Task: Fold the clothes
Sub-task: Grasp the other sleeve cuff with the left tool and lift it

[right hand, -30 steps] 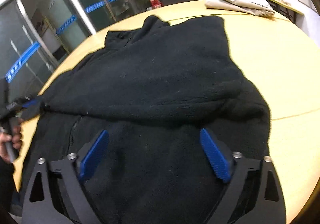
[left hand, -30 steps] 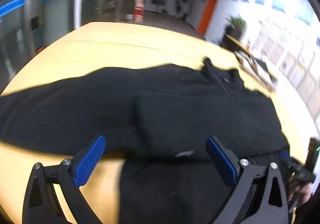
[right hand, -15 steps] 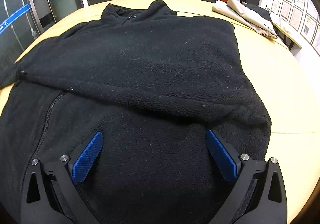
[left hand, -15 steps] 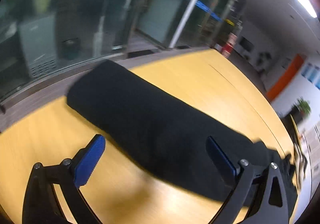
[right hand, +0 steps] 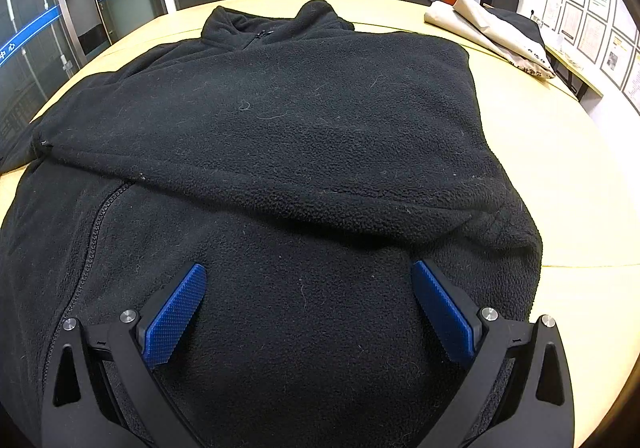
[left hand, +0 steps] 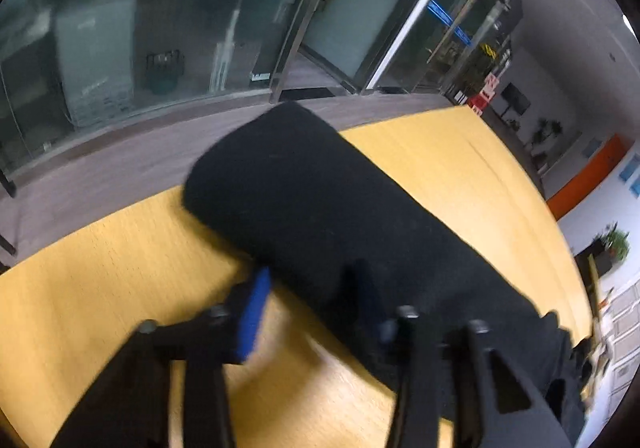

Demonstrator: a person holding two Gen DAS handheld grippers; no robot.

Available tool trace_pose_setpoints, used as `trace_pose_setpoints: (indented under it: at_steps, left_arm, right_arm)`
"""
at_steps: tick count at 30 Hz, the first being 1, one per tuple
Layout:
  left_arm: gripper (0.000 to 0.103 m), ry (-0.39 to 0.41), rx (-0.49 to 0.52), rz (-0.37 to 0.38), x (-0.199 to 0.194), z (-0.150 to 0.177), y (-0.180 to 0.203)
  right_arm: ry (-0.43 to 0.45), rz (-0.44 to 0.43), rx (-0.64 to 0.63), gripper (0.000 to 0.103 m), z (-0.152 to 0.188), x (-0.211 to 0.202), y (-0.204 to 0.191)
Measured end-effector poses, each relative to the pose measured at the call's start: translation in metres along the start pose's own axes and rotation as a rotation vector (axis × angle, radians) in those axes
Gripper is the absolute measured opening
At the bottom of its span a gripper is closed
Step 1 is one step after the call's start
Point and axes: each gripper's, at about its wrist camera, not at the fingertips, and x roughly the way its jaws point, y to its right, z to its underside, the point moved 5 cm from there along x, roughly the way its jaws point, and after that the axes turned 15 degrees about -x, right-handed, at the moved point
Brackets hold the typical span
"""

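Now the left tool [left hand: 312, 284] had just been closing, its jaws pinching a fold of the black sleeve [left hand: 320, 207], which half a second ago lay loose between them; the right tool [right hand: 308, 312] hung spread over the black fleece jacket [right hand: 280, 119]; the jacket lay flat on the tabletop [right hand: 560, 167], its right sleeve folded across the chest; bare wood lay to the right, the sleeve cuff overhanging the tabletop's edge.

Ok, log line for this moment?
left claw: just been closing, sleeve pinched between | right claw: open, over jacket | jacket: spread on table
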Motion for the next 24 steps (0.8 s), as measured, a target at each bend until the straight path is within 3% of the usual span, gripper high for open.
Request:
trace_pose_setpoints:
  at_steps: [1, 3, 8, 11, 13, 15, 17, 18, 19, 20, 21, 24]
  left_arm:
    - [0.024, -0.009, -0.038, 0.022, 0.000, -0.004, -0.007]
    - [0.017, -0.023, -0.086, 0.057, 0.001, -0.009, -0.017]
    - [0.016, -0.017, -0.063, 0.078, 0.003, -0.013, -0.016]
    - [0.024, -0.015, -0.122, 0.114, 0.007, -0.017, -0.017]
    - [0.038, -0.012, -0.146, 0.132, 0.008, -0.021, -0.013]
    - [0.051, -0.016, -0.139, 0.141, 0.009, -0.021, -0.008]
    - [0.053, -0.009, -0.099, 0.108, 0.011, -0.020, -0.001]
    - [0.049, -0.005, -0.076, 0.088, 0.013, -0.019, 0.003]
    - [0.027, -0.013, -0.060, 0.069, 0.016, -0.017, 0.006]
    - [0.016, -0.034, -0.068, 0.068, 0.019, -0.015, 0.007]
    - [0.011, -0.049, -0.087, 0.084, 0.021, -0.013, 0.007]
    - [0.008, -0.031, -0.110, 0.107, 0.019, -0.015, 0.006]
  right_arm:
    - [0.000, 0.000, 0.000, 0.103, -0.001, 0.001, 0.000]
    - [0.000, 0.002, -0.001, 0.103, 0.000, 0.000, -0.001]
    - [0.000, 0.004, -0.002, 0.103, 0.001, 0.000, -0.001]
    - [-0.001, 0.005, -0.003, 0.103, -0.002, 0.003, -0.002]
    - [-0.001, 0.004, -0.003, 0.103, -0.001, 0.003, -0.002]
    - [-0.001, 0.004, -0.003, 0.103, -0.002, 0.002, -0.002]
    - [-0.001, 0.004, -0.002, 0.103, -0.003, 0.003, -0.003]
    - [-0.001, 0.004, -0.002, 0.103, -0.003, 0.004, -0.003]
    - [-0.001, 0.004, -0.002, 0.103, -0.003, 0.004, -0.004]
    - [-0.001, 0.004, -0.002, 0.103, -0.003, 0.004, -0.004]
    - [-0.001, 0.003, -0.002, 0.103, -0.003, 0.003, -0.004]
    - [-0.001, 0.003, -0.001, 0.103, -0.003, 0.003, -0.004]
